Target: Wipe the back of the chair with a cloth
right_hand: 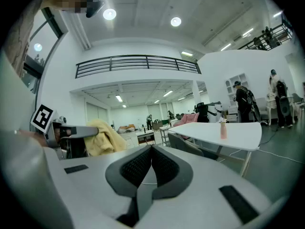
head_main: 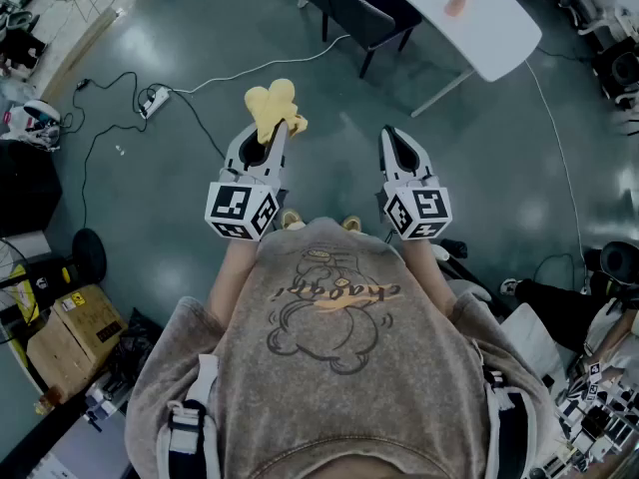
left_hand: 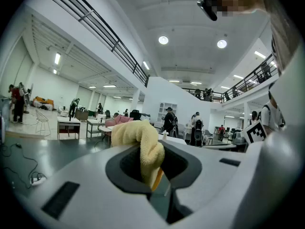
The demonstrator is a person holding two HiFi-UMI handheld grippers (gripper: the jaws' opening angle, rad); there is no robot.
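Out in front of the person's chest I hold both grippers level above the grey floor. My left gripper is clamped on the yellow cloth. In the left gripper view its jaws press a fold of the cloth between them, and the rest bunches up above the tips. My right gripper holds nothing. In the right gripper view its jaws meet pad to pad. The dark chair stands well ahead of me, tucked against the white table, apart from both tools. A pink bottle stands on that table. To my left a power strip lies on the floor with its cable.
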